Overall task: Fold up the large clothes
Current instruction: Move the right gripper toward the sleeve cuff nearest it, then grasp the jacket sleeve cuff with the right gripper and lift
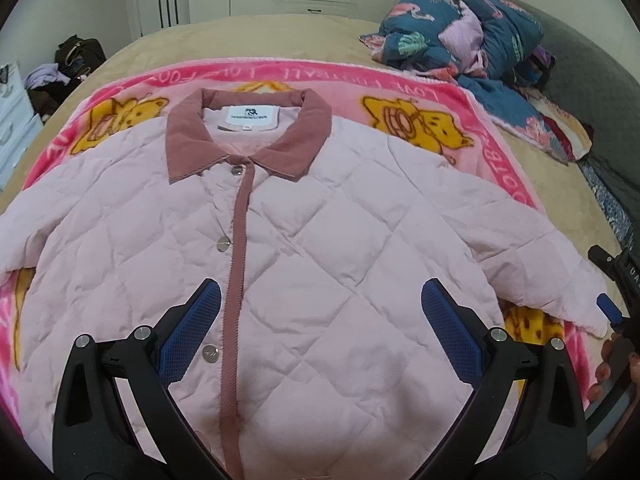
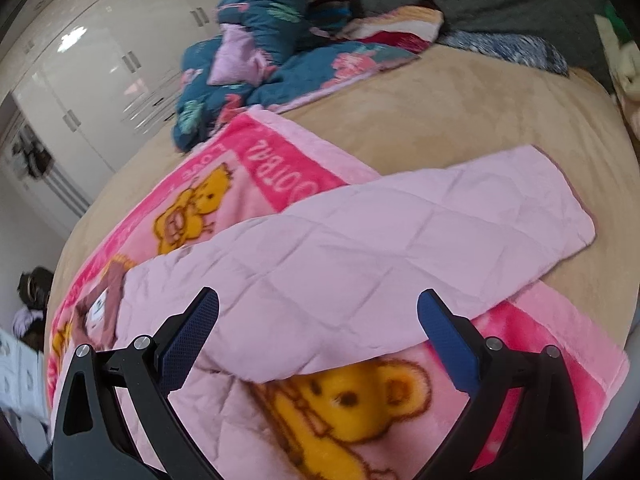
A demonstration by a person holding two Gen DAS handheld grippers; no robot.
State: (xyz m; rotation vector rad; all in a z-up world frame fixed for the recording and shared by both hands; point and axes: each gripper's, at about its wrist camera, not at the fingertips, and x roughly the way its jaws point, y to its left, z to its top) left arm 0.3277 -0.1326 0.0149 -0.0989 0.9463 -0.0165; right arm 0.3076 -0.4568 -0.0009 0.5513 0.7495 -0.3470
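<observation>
The left tool (image 1: 320, 300) hangs over the lower front of the quilted pink jacket (image 1: 304, 240), its blue-padded fingers (image 1: 192, 332) spread wide and gripping nothing. The right tool (image 2: 318, 312) is likewise spread and empty, poised above the jacket's sleeve (image 2: 420, 220) where that sleeve meets the body.

The jacket lies face up and buttoned, flat on a pink cartoon-bear blanket (image 1: 400, 84). Silver snap buttons (image 1: 223, 245) run beside a dusty-rose placket (image 1: 236, 264) down the jacket's centre. The sleeve extends outward from the jacket, its cuff lying past the blanket's edge on the tan bedspread (image 2: 460, 120).

Beyond the placket, the corduroy collar (image 1: 248, 132) sits at the jacket's far end, with a white label (image 1: 251, 116) showing inside it. Farther from the jacket, a crumpled blue flamingo-print quilt (image 1: 460, 28) is heaped on the bedspread. White wardrobe doors (image 2: 100, 68) stand behind the bed.
</observation>
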